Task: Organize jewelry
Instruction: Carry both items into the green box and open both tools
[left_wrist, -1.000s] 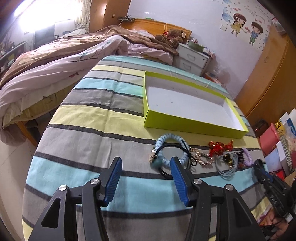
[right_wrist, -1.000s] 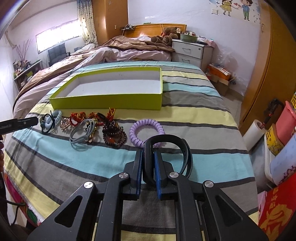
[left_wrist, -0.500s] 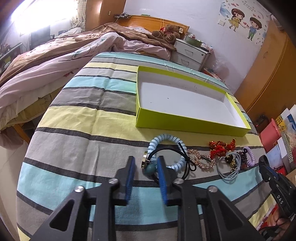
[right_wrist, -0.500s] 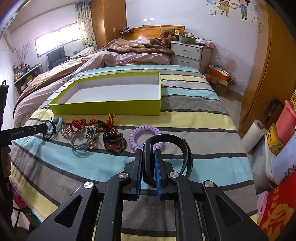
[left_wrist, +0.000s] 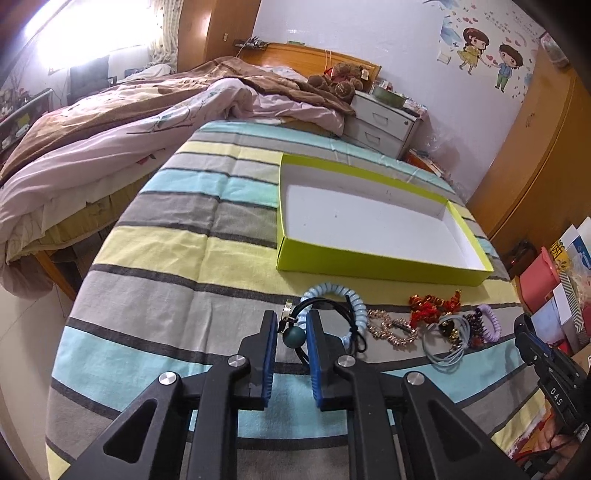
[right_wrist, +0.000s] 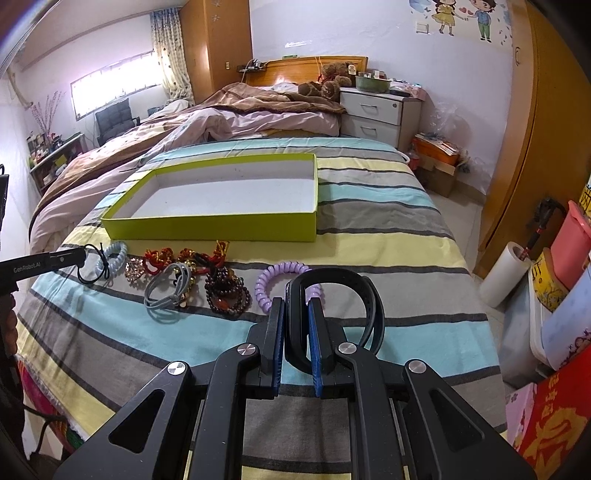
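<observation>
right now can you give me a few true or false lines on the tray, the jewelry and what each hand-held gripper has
1. The green tray has jewelry in it. False: its white inside is bare.
2. The right hand-held gripper is clamped on a black band. True.
3. The purple coil bracelet lies inside the tray. False: it lies on the striped bedspread, in front of the tray.
4. A teal bead sits between the fingers of the left hand-held gripper. True; its jaws are closing.
5. The light blue coil bracelet lies at the end of the jewelry row nearest the left hand-held gripper. True.
</observation>
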